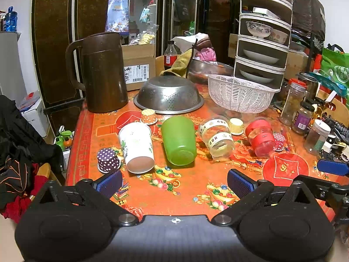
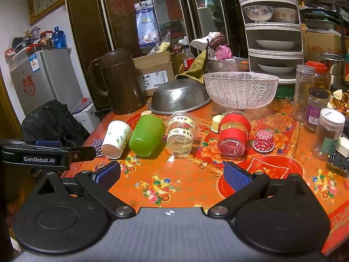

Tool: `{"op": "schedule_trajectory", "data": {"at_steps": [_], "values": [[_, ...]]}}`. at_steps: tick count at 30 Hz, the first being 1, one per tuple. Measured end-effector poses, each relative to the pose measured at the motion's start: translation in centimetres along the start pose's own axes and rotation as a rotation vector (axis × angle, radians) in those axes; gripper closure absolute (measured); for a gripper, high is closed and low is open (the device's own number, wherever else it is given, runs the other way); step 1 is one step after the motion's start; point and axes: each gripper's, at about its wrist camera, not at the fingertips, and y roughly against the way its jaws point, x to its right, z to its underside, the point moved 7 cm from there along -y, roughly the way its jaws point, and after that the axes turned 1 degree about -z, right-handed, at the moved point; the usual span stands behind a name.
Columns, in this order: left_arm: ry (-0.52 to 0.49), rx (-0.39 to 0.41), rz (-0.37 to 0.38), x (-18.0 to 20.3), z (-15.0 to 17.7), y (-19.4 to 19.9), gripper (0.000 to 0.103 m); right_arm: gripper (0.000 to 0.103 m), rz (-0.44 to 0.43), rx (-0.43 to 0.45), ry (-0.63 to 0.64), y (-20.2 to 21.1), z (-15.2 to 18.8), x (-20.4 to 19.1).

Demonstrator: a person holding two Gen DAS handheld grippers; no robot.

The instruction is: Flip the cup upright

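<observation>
We find four cups lying on their sides in a row on the bench (image 1: 185, 187), all on the near side of the overturned steel colander (image 1: 168, 95), which we take as our landmark. The white paper cup (image 1: 136, 147) lies near-left of the colander, the green cup (image 1: 179, 140) directly on its near side, the clear banded cup (image 1: 217, 138) near-right, and the red-banded cup (image 1: 260, 139) farther right. The left tool (image 1: 174, 183) hovers on the near side of the white and green cups, apart from both; its blue pads are spread wide and hold nothing. The right tool (image 2: 172, 175) sits nearer to us than the clear banded and red-banded cups, likewise spread wide, empty and touching nothing. In the right wrist view the same row reads white paper cup (image 2: 116, 139), green cup (image 2: 147, 135), clear banded cup (image 2: 180, 134), red-banded cup (image 2: 233, 134). The green cup is opaque plastic and its closed base faces us; the white cup carries a green leaf print. Small dotted paper cups stand upside down among them.
</observation>
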Motion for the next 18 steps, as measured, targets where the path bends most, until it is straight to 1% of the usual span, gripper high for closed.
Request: {"op": "schedule_trajectory", "data": {"at_steps": [18], "values": [[-0.002,-0.012,-0.011,0.01,-0.05,-0.47,0.0,0.001,-0.002,0.0,-0.005,-0.11,-0.09,0.47]]}}
